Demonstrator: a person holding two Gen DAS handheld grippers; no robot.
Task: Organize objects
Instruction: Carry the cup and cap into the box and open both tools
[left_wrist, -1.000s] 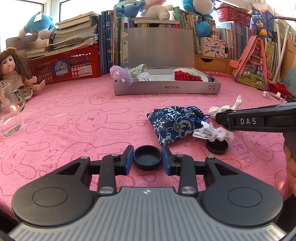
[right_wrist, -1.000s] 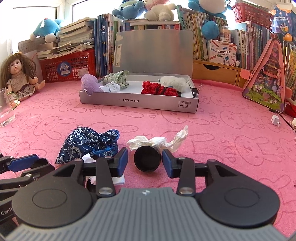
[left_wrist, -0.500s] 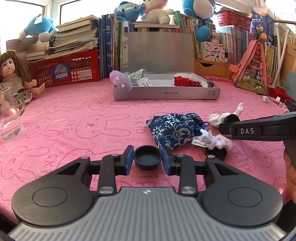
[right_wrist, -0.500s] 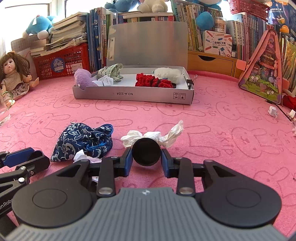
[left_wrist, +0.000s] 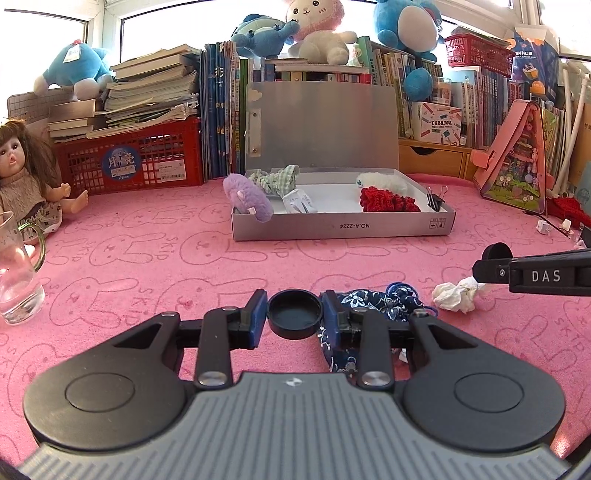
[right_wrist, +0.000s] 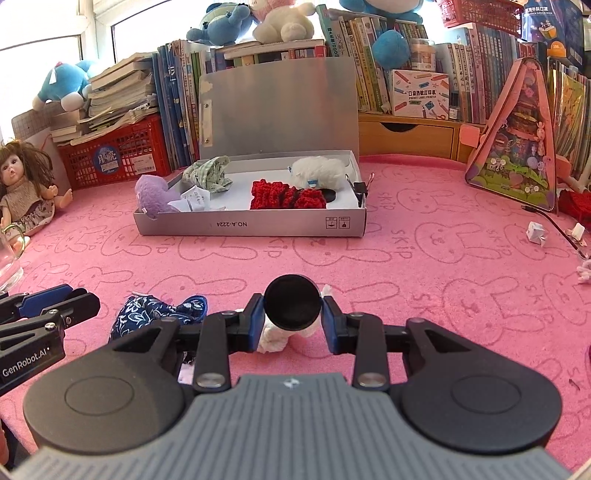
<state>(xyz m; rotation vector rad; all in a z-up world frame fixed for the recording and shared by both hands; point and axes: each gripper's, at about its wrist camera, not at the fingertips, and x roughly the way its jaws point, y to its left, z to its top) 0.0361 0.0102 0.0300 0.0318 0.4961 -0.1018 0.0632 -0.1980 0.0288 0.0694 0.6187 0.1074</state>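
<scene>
- blue floral fabric pouch (left_wrist: 373, 306): mostly hidden behind left gripper's fingers
- clear glass pitcher (left_wrist: 16, 280): cut by left edge
- crumpled white tissue (right_wrist: 275, 338): largely hidden behind round black cap (right_wrist: 293, 303)
- small black disc in grey box (right_wrist: 328, 194): partly behind red knit piece (right_wrist: 286, 195)

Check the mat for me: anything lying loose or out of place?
Yes. A crumpled white tissue and a blue patterned pouch lie loose on the pink mat, outside the grey box; small paper scraps sit near its right edge.
</scene>
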